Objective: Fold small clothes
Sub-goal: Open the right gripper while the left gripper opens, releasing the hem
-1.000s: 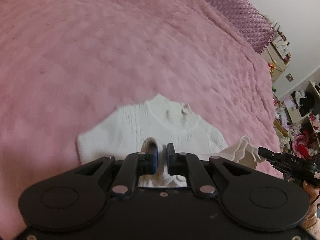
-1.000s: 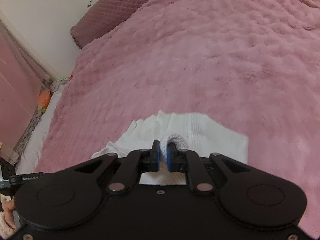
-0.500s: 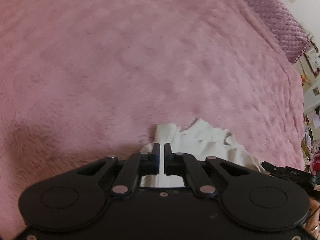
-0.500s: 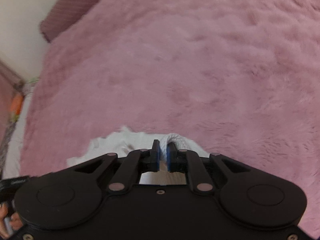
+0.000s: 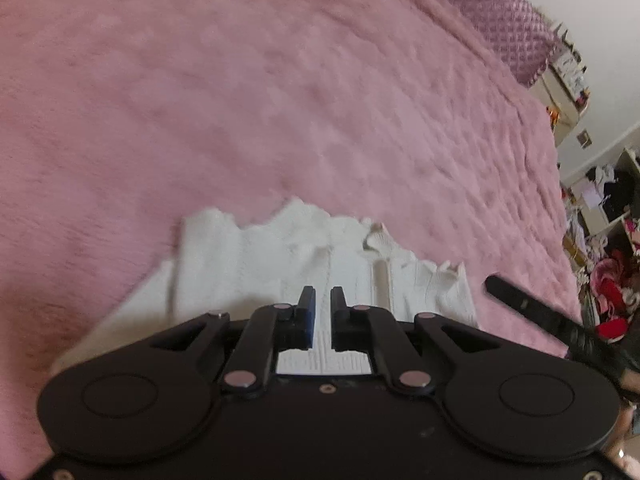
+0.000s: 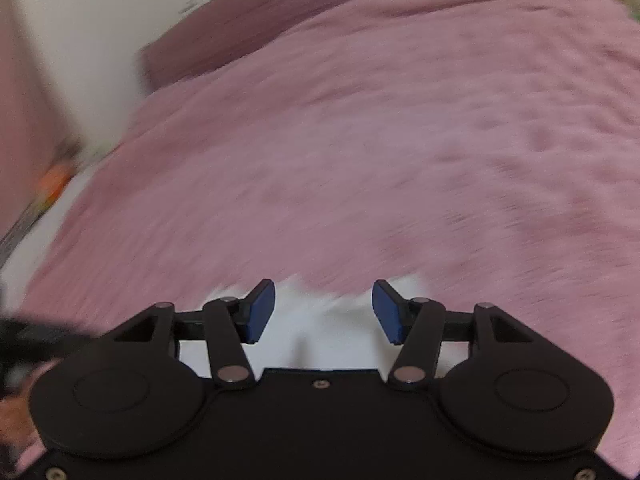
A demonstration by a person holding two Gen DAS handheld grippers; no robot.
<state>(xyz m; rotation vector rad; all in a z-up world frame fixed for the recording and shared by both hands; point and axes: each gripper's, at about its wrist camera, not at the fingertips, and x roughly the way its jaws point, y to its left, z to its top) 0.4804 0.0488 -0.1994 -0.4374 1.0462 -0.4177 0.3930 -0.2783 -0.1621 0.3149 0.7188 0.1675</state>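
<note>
— Any writing legible? 
— None readable; both views blurred.

— Left tool? 
— Narrowly parted over the white sweater, gripping nothing; sweater visible through the gap.

— Right tool? 
— Spread wide, empty, above the sweater's edge.

— Sweater's position? 
— Lying crumpled on the pink bed, near edge under both tools, stretched left to right. Purple pillow well beyond.
</note>
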